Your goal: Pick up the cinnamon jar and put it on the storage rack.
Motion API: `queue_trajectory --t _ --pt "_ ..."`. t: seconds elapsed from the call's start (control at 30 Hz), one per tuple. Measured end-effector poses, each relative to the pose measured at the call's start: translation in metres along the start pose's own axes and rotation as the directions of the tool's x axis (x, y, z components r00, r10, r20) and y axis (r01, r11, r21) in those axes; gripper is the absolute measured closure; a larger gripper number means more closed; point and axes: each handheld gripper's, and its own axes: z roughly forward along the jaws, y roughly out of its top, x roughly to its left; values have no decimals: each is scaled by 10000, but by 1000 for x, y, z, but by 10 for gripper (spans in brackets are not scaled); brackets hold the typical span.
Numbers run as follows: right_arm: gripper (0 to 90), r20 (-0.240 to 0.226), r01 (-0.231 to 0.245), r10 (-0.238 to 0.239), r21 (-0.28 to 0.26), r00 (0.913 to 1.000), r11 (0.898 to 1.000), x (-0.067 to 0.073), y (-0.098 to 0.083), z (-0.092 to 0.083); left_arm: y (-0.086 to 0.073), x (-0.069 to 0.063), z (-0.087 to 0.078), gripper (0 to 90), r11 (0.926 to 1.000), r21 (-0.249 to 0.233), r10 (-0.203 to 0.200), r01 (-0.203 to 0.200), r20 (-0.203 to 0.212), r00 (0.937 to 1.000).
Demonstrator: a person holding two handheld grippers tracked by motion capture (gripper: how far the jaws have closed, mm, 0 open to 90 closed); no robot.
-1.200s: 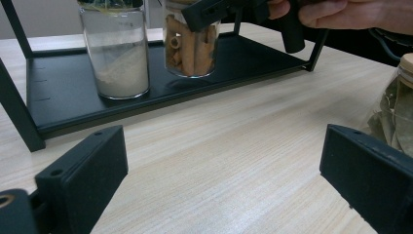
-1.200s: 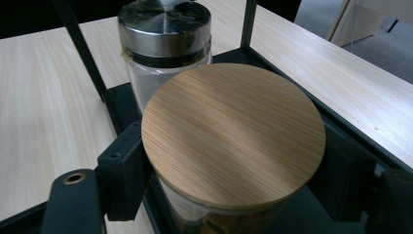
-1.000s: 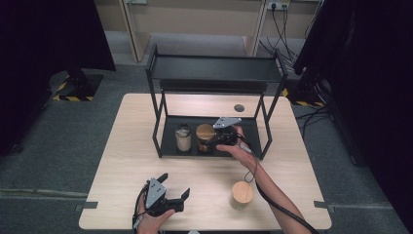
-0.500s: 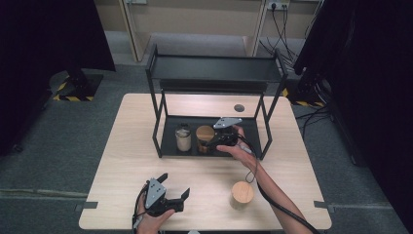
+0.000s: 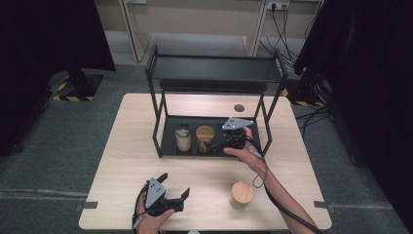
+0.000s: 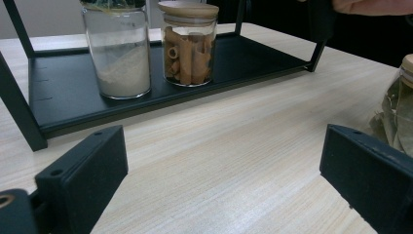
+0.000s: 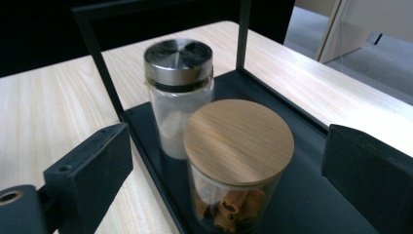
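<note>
pale wood-grain table (image 5: 146, 146) sits on grey carpet with dark curtains to either side, and on it stands a black metal rack (image 5: 214, 73) with thin square posts and a flat matte tray at its base. your right gripper (image 5: 214, 145) reaches into that lower tray, its blocky black jaws standing apart with nothing pressed between them; they have just been opening. straight ahead of those jaws, close in front, is the pasta jar (image 7: 238, 165): a squat clear glass cylinder with a round, smooth bamboo lid, ridged tan tubes visible through the wall. it stands upright on the tray, free of the pads. just beyond it, on the far side from your gripper, touching or nearly so, stands a taller glass jar with a brushed steel lid (image 7: 179, 92), holding white powder. a second ago your right gripper was clamped at the pasta jar; now it has let go and drawn back a little toward you, and the jar stays where it was. your left gripper (image 5: 168, 195) rests low on the table near your edge, jaws wide apart and empty, in the same place as before. off to its right side stands another bamboo-lidded jar (image 5: 242, 194) with dried leaves inside, well apart from the rack.
</note>
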Motion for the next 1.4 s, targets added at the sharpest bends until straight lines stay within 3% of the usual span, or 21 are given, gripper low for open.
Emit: queue_trajectory --t 0.4,1.03,1.4 --pt "47 -240 -85 64 -878 9997 9961 5 -14 -35 0 0 0 29 10000 15 35 -35 -11 10000" --pt "47 -477 -221 159 -1323 9987 9910 15 -33 -56 0 0 0 29 10000 -24 17 -17 -31 10000" --pt "47 -526 -392 306 -1708 9981 9845 21 -50 -77 0 0 0 29 10000 -22 7 -7 -44 10000"
